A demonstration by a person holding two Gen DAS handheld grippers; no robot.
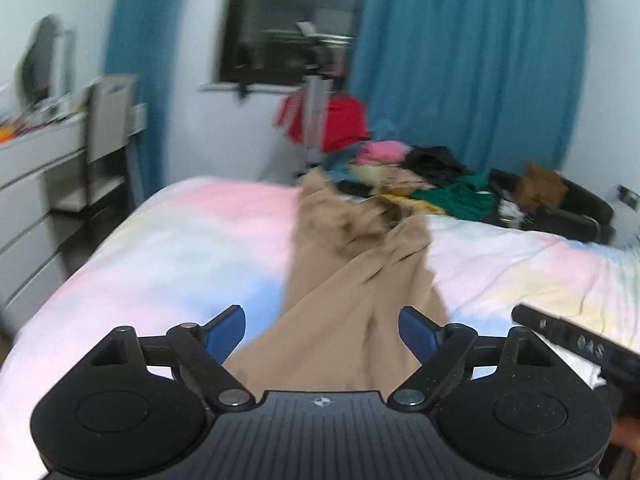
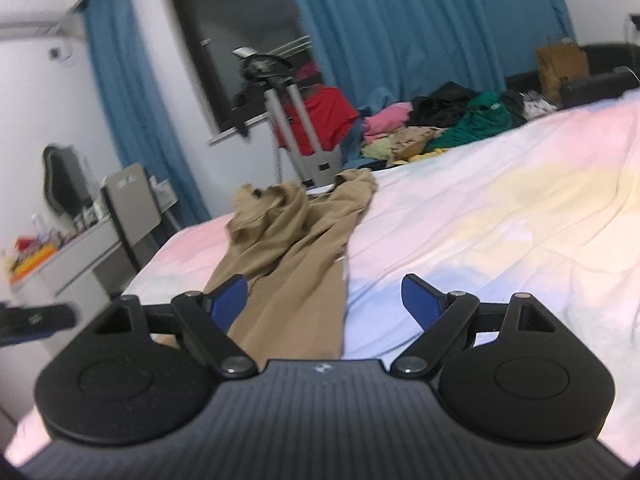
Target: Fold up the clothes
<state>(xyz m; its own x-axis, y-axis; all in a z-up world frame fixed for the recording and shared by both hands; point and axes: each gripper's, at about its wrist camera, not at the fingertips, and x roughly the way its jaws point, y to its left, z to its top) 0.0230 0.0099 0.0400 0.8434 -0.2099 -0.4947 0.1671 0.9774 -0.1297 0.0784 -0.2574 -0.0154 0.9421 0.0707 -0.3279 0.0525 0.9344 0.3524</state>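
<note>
- Left wrist view: my left hand-held gripper is spread wide, gripping nothing, above the tan trousers.
- My right hand-held gripper is equally wide and empty.
- The trousers lie lengthwise on the pastel bed.
- A pile of clothes sits at the bed's far edge.

You are facing a bed lying mostly bare on both sides of tan trousers stretching down its middle. A pile of clothes is crowding the far edge, and a garment steamer is standing just beyond it.
</note>
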